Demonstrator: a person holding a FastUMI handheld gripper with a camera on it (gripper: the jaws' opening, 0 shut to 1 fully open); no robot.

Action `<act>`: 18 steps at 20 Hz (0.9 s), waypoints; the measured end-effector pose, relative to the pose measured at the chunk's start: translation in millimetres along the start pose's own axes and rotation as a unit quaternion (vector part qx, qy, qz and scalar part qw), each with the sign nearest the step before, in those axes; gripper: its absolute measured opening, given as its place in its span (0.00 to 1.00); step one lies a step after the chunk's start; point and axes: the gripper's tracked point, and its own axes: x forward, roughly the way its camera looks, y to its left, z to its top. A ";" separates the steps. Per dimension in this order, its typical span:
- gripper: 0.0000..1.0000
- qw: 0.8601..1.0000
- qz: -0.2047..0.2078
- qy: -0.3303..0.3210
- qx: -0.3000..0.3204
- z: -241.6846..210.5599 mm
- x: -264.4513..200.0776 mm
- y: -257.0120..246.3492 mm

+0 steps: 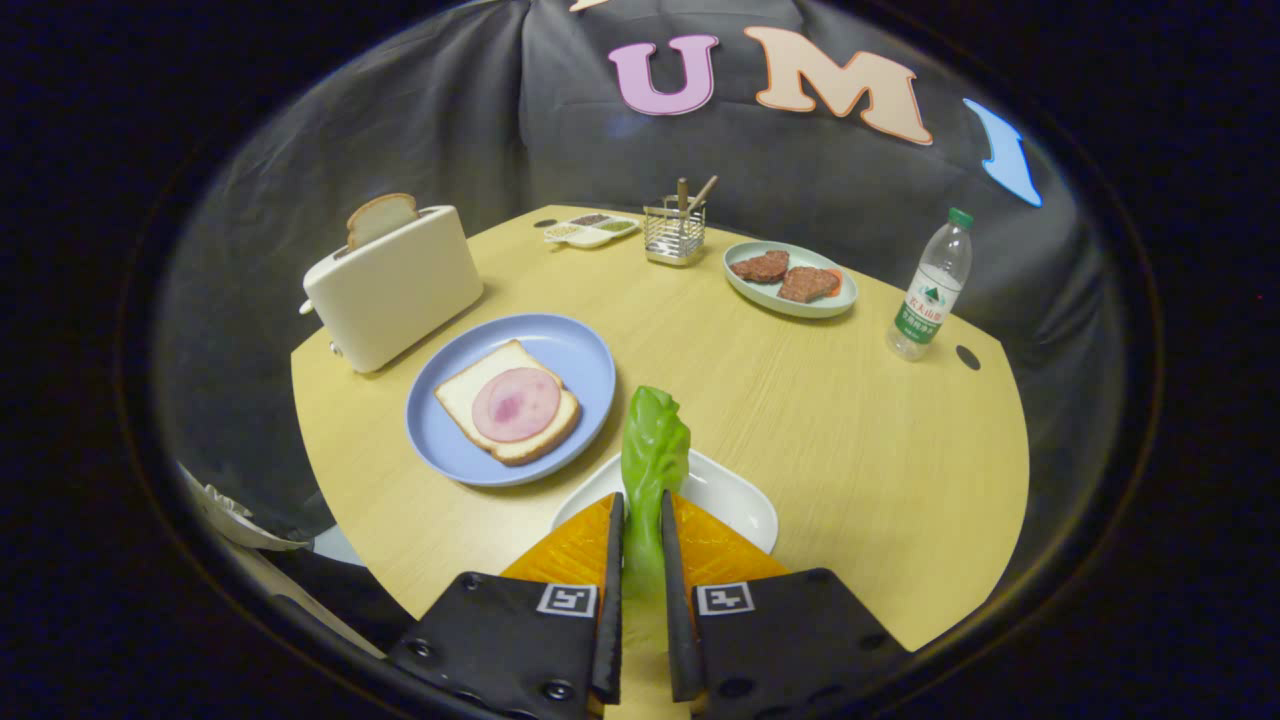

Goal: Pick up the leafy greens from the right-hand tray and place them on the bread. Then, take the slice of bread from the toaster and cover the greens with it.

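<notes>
We see our gripper (640, 505) closed on the greens (655, 450), above the tray (745, 505). Ahead-left, bread (478, 398) with ham (516, 404) on a plate (575, 350). Behind that, left, the toaster (395, 285), slice (381, 217) standing in its slot. Far side of the table (850, 420): condiment dish (590, 230), utensil rack (674, 232), then meat dish (790, 280). Bottle (930, 285) furthest right.

Round light-wood table (800, 420), carrying a white toaster (395, 290), blue plate (580, 350), white tray (735, 500), pale green plate (790, 300), wire utensil holder (673, 235), divided condiment dish (590, 230) and water bottle (930, 290). Gripper (640, 520) fingers clamped on leafy greens (655, 450) above the tray.
</notes>
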 end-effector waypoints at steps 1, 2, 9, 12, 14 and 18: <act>0.22 1.000 -0.001 -0.004 -0.002 4.7 -1.8 3.4; 0.22 1.000 -0.001 -0.008 -0.005 10.0 -4.2 8.2; 0.22 0.999 0.012 -0.027 -0.030 45.4 -0.3 50.4; 0.22 0.998 0.025 -0.029 -0.044 57.0 7.6 73.2; 0.22 0.998 0.036 -0.030 -0.052 63.2 14.7 88.3; 0.22 0.996 0.054 -0.031 -0.066 75.4 29.0 115.0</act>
